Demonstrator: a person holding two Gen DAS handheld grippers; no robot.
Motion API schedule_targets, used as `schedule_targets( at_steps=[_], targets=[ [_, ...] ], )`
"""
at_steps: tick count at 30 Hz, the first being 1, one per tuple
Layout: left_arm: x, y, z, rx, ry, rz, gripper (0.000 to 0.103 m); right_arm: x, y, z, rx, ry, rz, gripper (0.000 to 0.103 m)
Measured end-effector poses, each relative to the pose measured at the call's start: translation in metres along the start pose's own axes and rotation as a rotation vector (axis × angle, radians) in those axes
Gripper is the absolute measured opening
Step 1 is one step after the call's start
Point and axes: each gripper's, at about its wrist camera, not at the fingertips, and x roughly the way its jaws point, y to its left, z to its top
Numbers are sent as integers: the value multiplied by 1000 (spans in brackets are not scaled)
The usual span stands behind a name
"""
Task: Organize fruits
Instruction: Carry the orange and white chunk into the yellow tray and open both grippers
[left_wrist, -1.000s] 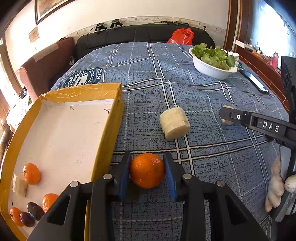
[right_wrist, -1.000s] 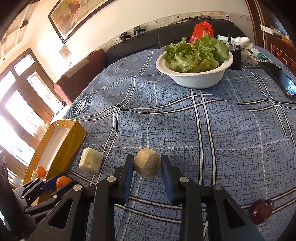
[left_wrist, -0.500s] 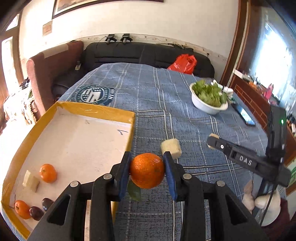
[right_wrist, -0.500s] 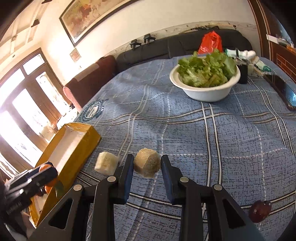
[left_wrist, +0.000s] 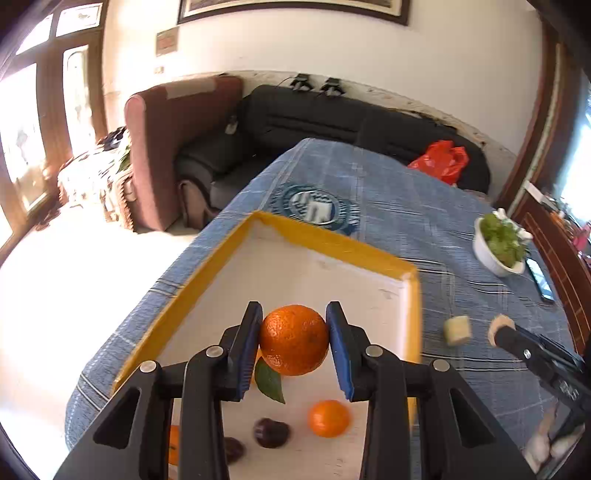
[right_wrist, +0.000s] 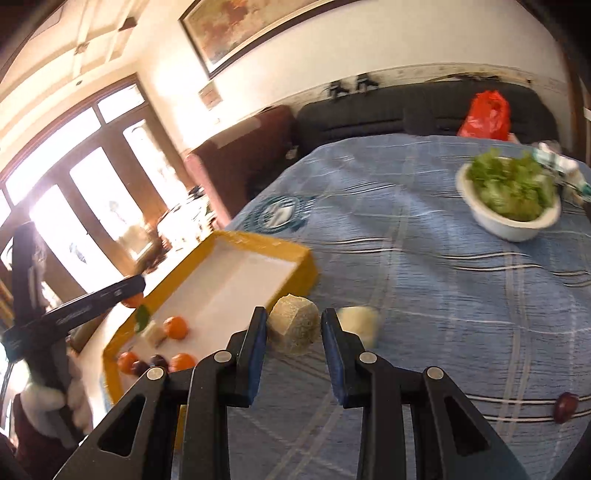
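Left gripper (left_wrist: 294, 341) is clamped on an orange (left_wrist: 294, 339) held over the yellow tray (left_wrist: 334, 244), evidently for release beside the oranges already there. Right gripper (right_wrist: 293, 328) grips a pale fruit chunk (right_wrist: 294, 324) clear of the cloth (a second chunk (right_wrist: 360, 325) lies behind).

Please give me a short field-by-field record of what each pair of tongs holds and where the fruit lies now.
left tongs: shut on orange, held above the tray
right tongs: shut on pale cut chunk, over the blue cloth
tray: yellow-rimmed, holds oranges, dark fruits and a pale piece
loose on cloth: second pale chunk, dark fruit
bowl: white, holding greens
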Motion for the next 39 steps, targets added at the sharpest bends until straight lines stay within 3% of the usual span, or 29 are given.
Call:
schedule_targets(
  at_steps=[4, 8, 16, 25, 29, 34, 39],
  targets=[
    [25, 29, 1, -63, 53, -10, 35, 33, 39, 1, -28, 87, 73, 34],
    [49, 47, 3, -102, 90, -14, 35, 72, 73, -6, -81, 161, 69, 34],
    [67, 50, 10, -124, 103, -67, 35, 109, 98, -19, -149, 238, 39, 34],
    [69, 53, 10, -135, 108, -90, 36, 129, 114, -26, -225, 265, 3, 34],
    [64, 56, 9, -137, 108, -101, 46, 130, 112, -25, -214, 261, -3, 36],
    [40, 57, 9, -153, 66, -120, 68, 114, 118, -25, -221, 226, 0, 47],
    [9, 56, 7, -196, 31, -64, 83, 93, 115, -21, -209, 186, -7, 49]
  ],
)
